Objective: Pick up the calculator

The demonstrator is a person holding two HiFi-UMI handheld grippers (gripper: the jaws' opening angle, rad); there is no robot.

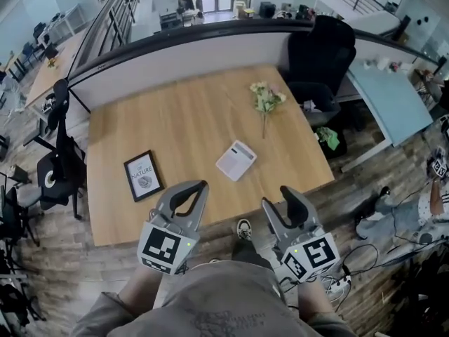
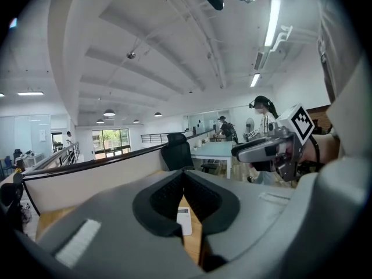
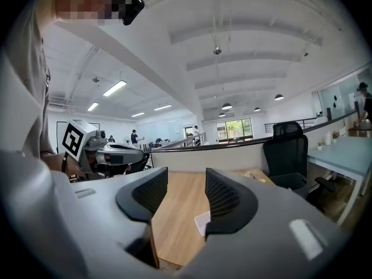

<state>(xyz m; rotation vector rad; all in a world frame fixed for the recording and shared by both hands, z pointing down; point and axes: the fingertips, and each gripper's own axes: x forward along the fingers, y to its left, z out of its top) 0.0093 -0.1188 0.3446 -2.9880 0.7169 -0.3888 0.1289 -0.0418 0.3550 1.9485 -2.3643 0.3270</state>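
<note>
Calculator [image 1: 236,160] lies flat on the wooden table [image 1: 175,111], untouched. We hold the left gripper [image 1: 202,185] clenched on nothing and the right gripper [image 1: 276,195] spread, both at the near edge.

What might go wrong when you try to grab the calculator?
1. The calculator lies flat on the table, so the open right tool may just push it along instead of gripping it.
2. The left tool is shut. Used like that, it would likely only bump the calculator.
3. A hard shove might slide it toward the flowers.
</note>
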